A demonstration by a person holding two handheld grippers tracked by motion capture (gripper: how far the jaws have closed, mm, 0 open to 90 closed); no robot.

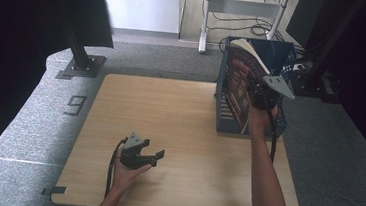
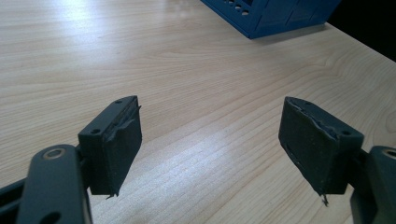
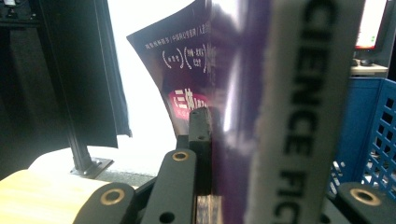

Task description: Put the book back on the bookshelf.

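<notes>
Book (image 1: 240,85) is clamped in the right gripper (image 1: 258,95), half out of the blue crate (image 1: 279,122) at the table's far right. Left gripper (image 1: 152,156) idles, jaws apart. Looks like lifting clear comes next.

One book (image 1: 240,85), one blue crate (image 1: 280,54), one wooden table (image 1: 180,113), two grippers.

glossy paper book (image 1: 240,83), matt wood table (image 1: 184,128).
</notes>
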